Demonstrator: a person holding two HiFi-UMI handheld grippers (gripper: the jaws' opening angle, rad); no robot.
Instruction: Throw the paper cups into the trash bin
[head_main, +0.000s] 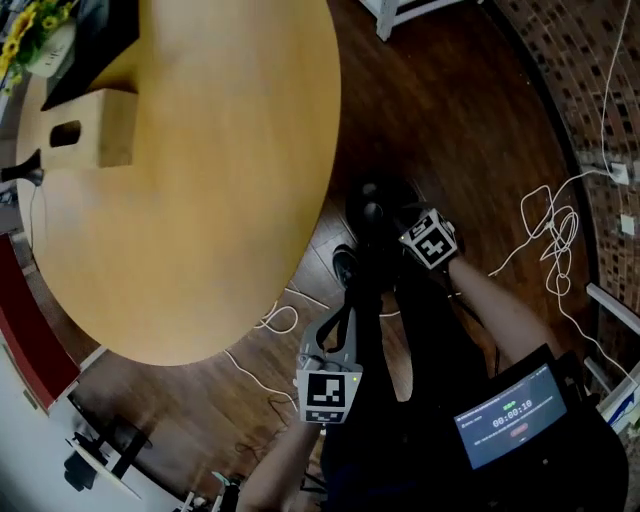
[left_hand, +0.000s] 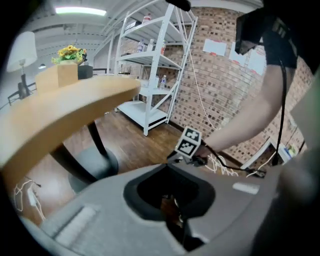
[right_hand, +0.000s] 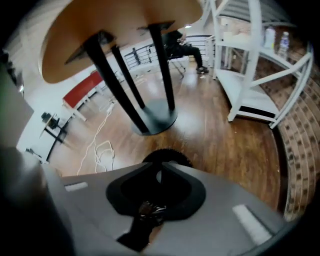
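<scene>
No paper cup shows in any view. In the head view both grippers hang low beside the round wooden table (head_main: 200, 180), over the dark wood floor. My left gripper (head_main: 347, 300) is shut with nothing between its jaws (left_hand: 167, 164). My right gripper (head_main: 395, 225) is also shut and empty (right_hand: 161, 167). Just beyond its jaws sits a black round bin (right_hand: 167, 154), which appears as a dark round shape (head_main: 372, 200) on the floor in the head view. The right gripper's marker cube (left_hand: 187, 141) shows ahead of the left gripper.
A wooden box (head_main: 100, 128) and yellow flowers (head_main: 30, 30) stand at the table's far left. The table's black legs and round base (right_hand: 155, 117) are close ahead. A white shelf unit (right_hand: 260, 75) stands by the brick wall. White cables (head_main: 550, 230) lie on the floor.
</scene>
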